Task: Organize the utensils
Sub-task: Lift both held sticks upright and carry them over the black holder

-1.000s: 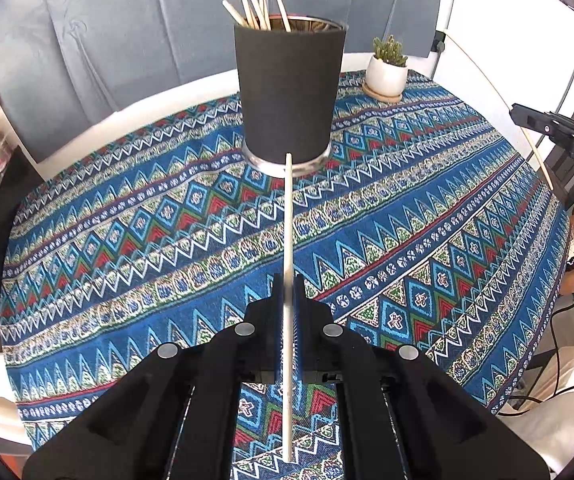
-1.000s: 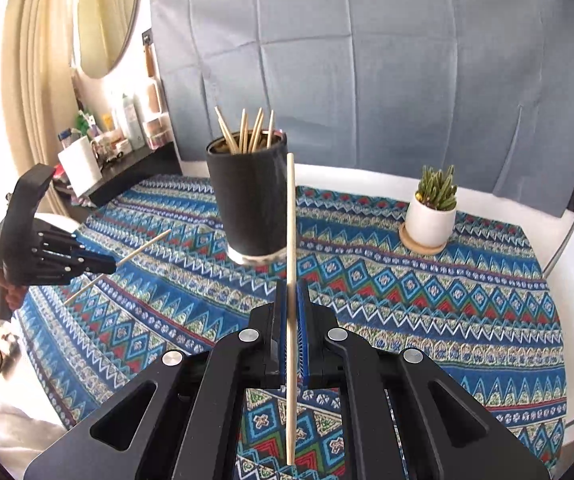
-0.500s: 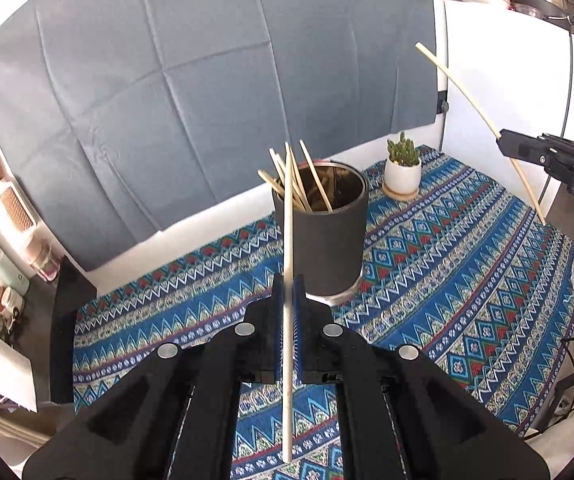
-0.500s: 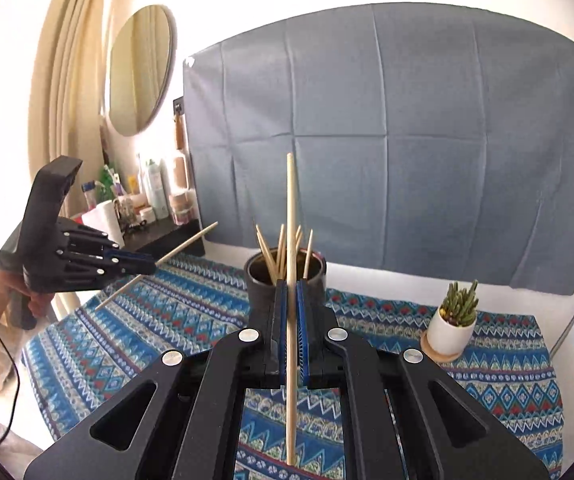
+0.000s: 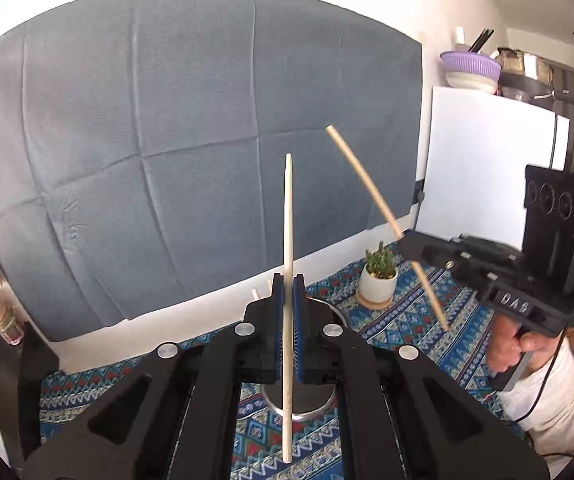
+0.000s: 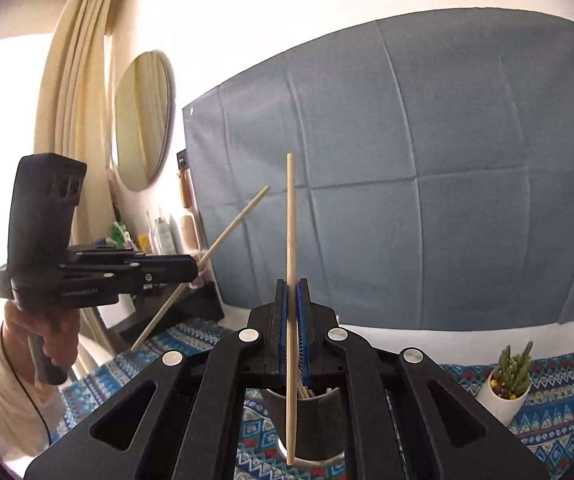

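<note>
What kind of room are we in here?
Probably a lived-in home: toiletry bottles under a round mirror, kitchen bowls on a white cabinet, and a potted cactus on a patterned tablecloth.

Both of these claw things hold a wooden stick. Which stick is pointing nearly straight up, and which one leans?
In the left wrist view, the left gripper's chopstick stands almost upright, while the right gripper's chopstick tilts diagonally.

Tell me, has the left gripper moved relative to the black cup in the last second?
Yes. The left gripper rose and closed in: the black cup, earlier beyond its fingertips, now sits low behind them. It holds its chopstick.
</note>
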`<act>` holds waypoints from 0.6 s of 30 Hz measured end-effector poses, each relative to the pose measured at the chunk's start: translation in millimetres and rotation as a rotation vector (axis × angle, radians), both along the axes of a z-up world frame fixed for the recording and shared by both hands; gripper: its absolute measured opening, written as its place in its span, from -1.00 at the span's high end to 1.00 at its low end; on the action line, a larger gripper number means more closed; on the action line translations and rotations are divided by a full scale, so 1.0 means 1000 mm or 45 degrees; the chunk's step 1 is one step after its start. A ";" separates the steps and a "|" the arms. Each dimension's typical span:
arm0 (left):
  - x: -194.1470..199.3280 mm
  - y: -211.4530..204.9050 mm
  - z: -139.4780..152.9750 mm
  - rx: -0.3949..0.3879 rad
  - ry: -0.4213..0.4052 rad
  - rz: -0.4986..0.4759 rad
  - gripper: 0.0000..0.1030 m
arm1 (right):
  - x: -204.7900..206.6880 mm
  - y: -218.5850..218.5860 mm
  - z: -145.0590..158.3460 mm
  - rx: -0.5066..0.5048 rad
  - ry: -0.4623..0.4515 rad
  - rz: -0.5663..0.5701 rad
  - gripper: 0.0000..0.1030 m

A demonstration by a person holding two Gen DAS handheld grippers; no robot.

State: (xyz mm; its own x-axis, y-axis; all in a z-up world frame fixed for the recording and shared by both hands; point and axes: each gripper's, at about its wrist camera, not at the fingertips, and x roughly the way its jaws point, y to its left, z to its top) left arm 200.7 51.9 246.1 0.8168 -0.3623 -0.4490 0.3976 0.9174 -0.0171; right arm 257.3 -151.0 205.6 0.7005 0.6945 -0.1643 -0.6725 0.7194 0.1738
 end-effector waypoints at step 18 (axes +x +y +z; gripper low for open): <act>0.049 0.004 -0.040 -0.506 -0.276 -0.128 0.91 | 0.048 0.015 -0.035 0.352 -0.101 -0.072 0.91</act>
State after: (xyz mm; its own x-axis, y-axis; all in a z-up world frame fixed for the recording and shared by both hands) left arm 250.1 56.3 206.5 0.8286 -0.5538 -0.0821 0.5173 0.8134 -0.2661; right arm 305.2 -135.8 170.2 0.7427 0.6646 0.0824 -0.6517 0.6890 0.3172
